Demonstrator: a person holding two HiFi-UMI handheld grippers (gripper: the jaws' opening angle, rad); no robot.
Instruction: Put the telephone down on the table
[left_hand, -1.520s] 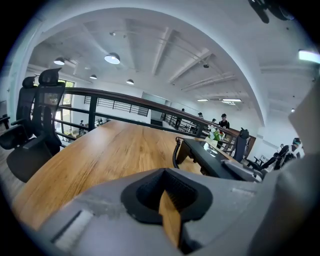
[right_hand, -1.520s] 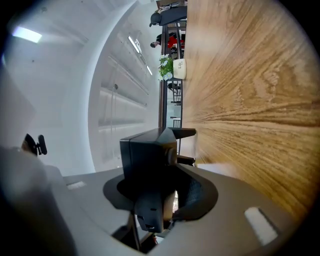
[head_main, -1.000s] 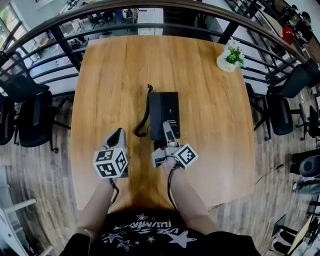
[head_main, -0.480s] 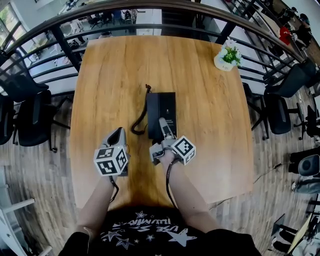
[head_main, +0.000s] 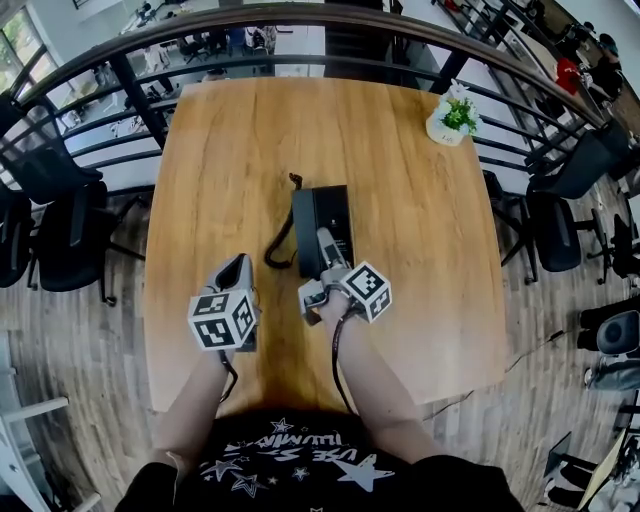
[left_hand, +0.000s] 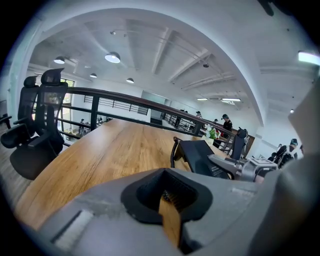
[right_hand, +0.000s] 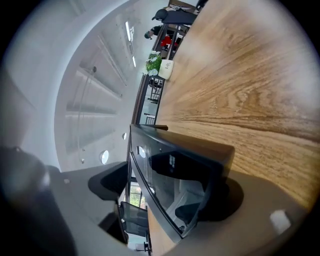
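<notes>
A black telephone (head_main: 322, 222) lies flat on the wooden table (head_main: 420, 250), with its coiled cord (head_main: 282, 235) trailing off its left side. My right gripper (head_main: 330, 250) is at the phone's near end. In the right gripper view the telephone (right_hand: 175, 170) sits between the jaws of the right gripper (right_hand: 167, 192), which are opening, and a gap shows beside one pad. My left gripper (head_main: 235, 270) hovers to the left of the phone, holding nothing, its jaws together. The left gripper view shows the telephone (left_hand: 200, 155) off to the right of that left gripper (left_hand: 167, 200).
A small potted plant (head_main: 452, 115) stands at the table's far right corner. A dark railing (head_main: 300, 15) curves behind the table. Black office chairs stand to the left (head_main: 50, 230) and to the right (head_main: 570, 220).
The right gripper has tilted a little at the phone's near end while staying in place. The left gripper has held still. The phone lies where it was.
</notes>
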